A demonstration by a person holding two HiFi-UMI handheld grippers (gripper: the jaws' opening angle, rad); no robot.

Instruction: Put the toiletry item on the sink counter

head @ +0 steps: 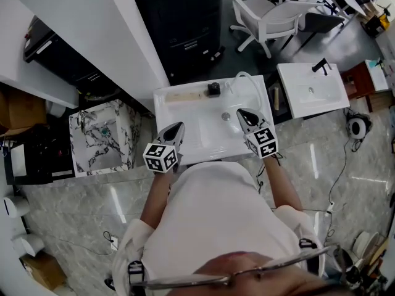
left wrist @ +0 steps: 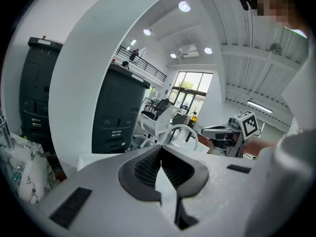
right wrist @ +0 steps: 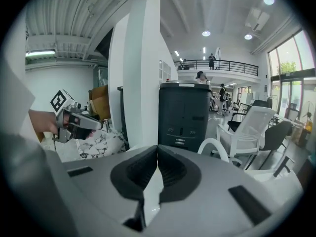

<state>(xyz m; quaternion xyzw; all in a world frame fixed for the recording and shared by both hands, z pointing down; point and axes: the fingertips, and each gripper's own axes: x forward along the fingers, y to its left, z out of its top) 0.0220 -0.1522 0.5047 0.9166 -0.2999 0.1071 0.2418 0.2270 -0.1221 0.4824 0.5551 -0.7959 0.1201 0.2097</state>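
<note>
Sink counter [head: 168, 98] holds one small black item [head: 213, 89].

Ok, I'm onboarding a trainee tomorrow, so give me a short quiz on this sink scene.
1. True or false: the left tool holds something.
2. The small black item sits: A) in the basin, B) at the back of the sink counter, C) on the floor.
3. Fill in: the jaws of the right tool are ____.
Key: 1 false; 2 B; 3 shut.
</note>
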